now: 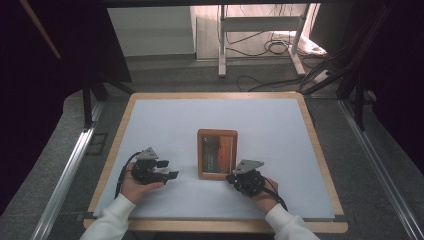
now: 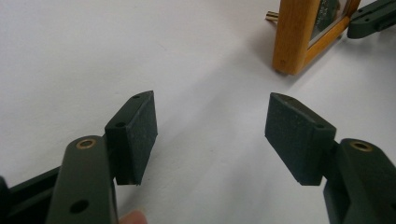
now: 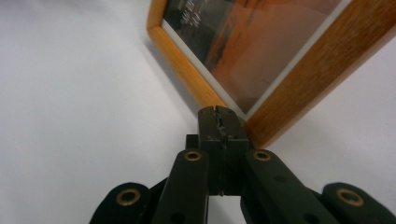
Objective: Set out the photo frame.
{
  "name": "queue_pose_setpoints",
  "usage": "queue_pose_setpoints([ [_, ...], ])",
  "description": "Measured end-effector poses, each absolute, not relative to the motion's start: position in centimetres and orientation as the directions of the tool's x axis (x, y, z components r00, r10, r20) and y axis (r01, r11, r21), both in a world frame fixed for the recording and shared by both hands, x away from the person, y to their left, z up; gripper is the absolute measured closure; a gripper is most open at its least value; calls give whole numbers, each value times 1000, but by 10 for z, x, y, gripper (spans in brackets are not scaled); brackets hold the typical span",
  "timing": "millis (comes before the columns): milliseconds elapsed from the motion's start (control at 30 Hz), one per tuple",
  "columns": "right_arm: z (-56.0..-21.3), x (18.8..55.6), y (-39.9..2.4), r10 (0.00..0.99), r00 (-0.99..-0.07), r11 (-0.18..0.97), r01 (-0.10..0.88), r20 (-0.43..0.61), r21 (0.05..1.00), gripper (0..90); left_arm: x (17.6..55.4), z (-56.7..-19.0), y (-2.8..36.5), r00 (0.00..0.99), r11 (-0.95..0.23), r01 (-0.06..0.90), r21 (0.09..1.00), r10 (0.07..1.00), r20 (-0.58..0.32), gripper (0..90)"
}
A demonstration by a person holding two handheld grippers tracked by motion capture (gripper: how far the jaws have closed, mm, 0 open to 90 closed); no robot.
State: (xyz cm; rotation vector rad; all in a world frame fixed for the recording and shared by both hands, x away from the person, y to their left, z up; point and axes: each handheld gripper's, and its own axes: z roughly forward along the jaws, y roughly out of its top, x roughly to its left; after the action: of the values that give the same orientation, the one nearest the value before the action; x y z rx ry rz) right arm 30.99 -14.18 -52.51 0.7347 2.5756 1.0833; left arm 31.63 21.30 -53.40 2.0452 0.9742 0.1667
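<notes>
A small wooden picture frame with a warm orange print behind glass [image 1: 217, 153] lies flat near the middle of the white table sheet [image 1: 165, 120], its long axis running away from the person; the right gripper [image 1: 233, 178] sits at the frame's near right corner, jaws pressed fully together with nothing between them, the closed tips touching or all but touching the wooden edge there; in the right gripper view the tips [image 3: 219, 122] meet the corner of the frame [image 3: 289, 56] from below, though whether they press on it or merely rest beside it is hard to judge; the left gripper [image 1: 167, 170] rests well to the frame's left, jaws spread wide and empty, pointing across toward the frame; in the left gripper view the frame's near left corner [image 2: 292, 37] stands ahead and to the right of the open pads [image 2: 140, 135]; so the right hand is clearly the nearer, and any push or lift would likely start at that corner; the frame's far side is cut off in both gripper views, and the print's detail is too blurred to read.
</notes>
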Motion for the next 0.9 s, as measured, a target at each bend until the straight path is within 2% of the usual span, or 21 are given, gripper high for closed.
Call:
queue_pose_setpoints([
  [233, -516, 301, -148, 533, -845, 573, 327, -38, 752, 900, 316, -533, 209, 688, -350, 575, 739, 696, -206, 342],
  [433, -504, 297, -177, 576, -817, 504, 333, -23, 797, 892, 313, -533, 206, 697, -373, 562, 738, 694, -181, 340],
  [500, -502, 296, -189, 589, -808, 479, 344, -5, 807, 812, 310, -531, 205, 699, -372, 557, 743, 693, -177, 340],
  [600, -500, 293, -211, 633, -774, 448, 352, -12, 822, 576, 305, -530, 204, 704, -376, 547, 748, 690, -168, 339],
  [700, -502, 289, -233, 695, -719, 395, 378, -4, 837, 402, 299, -529, 204, 710, -381, 536, 754, 686, -158, 338],
  [767, -505, 288, -250, 727, -686, 369, 397, 4, 840, 344, 298, -528, 204, 714, -383, 527, 759, 684, -151, 334],
  [900, -509, 291, -273, 775, -631, 329, 420, 12, 846, 288, 299, -527, 203, 714, -384, 520, 763, 685, -142, 328],
])
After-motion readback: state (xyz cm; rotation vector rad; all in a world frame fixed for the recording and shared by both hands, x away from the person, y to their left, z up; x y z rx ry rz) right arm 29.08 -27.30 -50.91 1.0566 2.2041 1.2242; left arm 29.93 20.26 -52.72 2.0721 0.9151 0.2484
